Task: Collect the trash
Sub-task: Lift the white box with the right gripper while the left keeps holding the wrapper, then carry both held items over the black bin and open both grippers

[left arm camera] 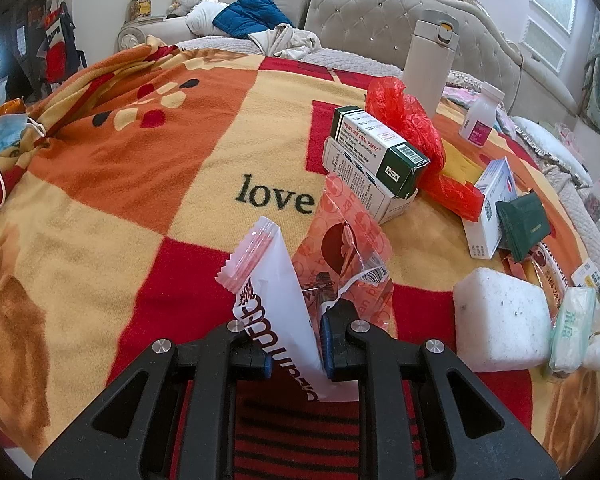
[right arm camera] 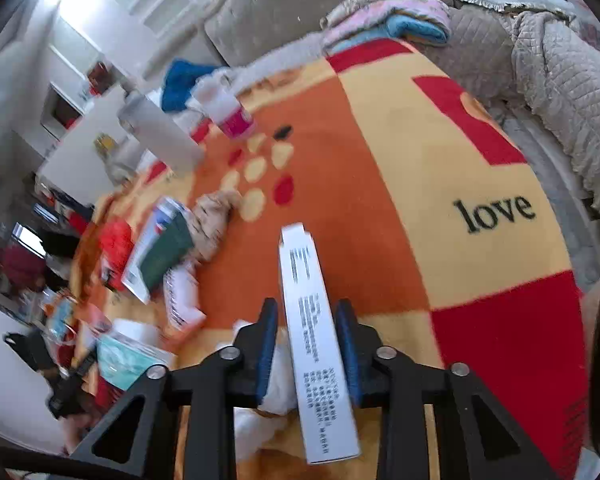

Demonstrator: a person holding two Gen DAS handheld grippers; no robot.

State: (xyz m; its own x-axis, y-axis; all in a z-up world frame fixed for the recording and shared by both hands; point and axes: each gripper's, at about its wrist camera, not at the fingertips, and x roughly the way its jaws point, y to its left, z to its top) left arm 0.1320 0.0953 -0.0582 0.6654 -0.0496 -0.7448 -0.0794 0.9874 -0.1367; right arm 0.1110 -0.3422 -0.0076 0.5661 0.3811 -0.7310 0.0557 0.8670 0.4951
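Blanket (left arm camera: 204, 152), orange, cream and red checks, word "love": fills the middle of both views under everything you handle
Foam block (left arm camera: 502, 320), white: lower right of the left wrist view
Medicine cartons (left arm camera: 374, 156), green on white, stacked: right of centre, touching a red plastic bag (left arm camera: 410, 120)
Your right gripper (right arm camera: 307, 344): pinches a long white box (right arm camera: 314, 336), centre bottom
Your left gripper (left arm camera: 294, 338): fingers pressed on a white wrapper (left arm camera: 274, 300), centre bottom, upright
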